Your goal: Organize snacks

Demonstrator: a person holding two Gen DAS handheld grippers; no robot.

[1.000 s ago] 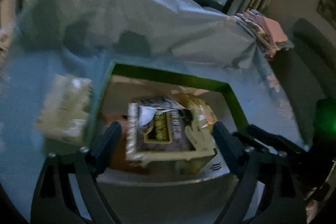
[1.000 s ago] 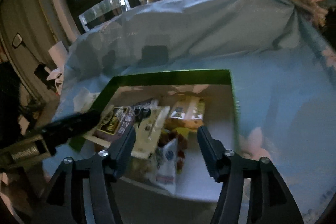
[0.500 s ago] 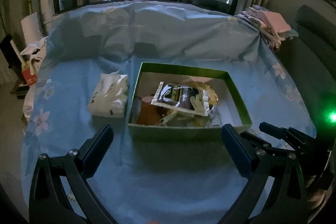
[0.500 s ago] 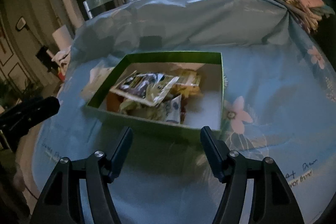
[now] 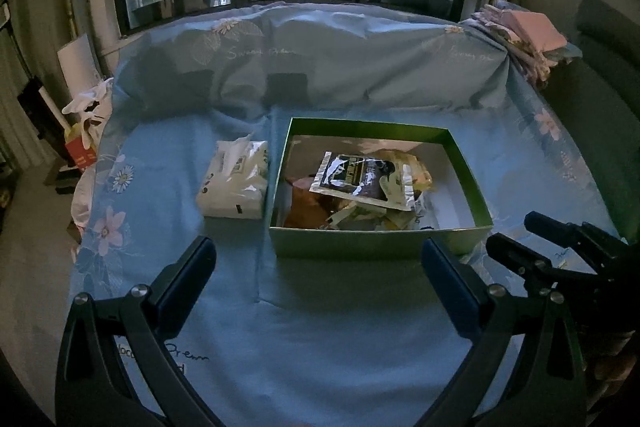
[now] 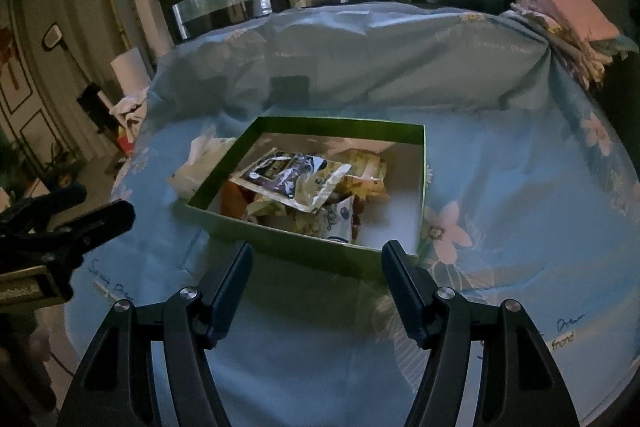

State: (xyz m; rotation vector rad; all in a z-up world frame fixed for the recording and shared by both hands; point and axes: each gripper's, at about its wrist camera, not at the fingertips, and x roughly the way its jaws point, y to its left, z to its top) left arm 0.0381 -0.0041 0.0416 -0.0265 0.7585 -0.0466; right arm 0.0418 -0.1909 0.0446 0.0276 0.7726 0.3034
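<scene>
A green box (image 5: pixel 376 245) stands on the blue flowered cloth and holds several snack packets. A dark silver-edged packet (image 5: pixel 360 181) lies on top of the pile; it also shows in the right wrist view (image 6: pixel 290 179), inside the box (image 6: pixel 304 247). My left gripper (image 5: pixel 318 259) is open and empty, in front of the box's near wall. My right gripper (image 6: pixel 316 263) is open and empty, just before the box's near right corner. Each gripper shows at the edge of the other's view.
A white tissue pack (image 5: pixel 236 185) lies left of the box. The cloth rises over a ridge (image 5: pixel 320 67) behind the box, below the windows. Folded pink cloths (image 5: pixel 528 35) sit at the back right. A dark sofa (image 5: pixel 600 99) stands to the right.
Both grippers have pulled back from over the box toward me. The dark packet now lies on the pile in the box, free of the left gripper's open fingers.
</scene>
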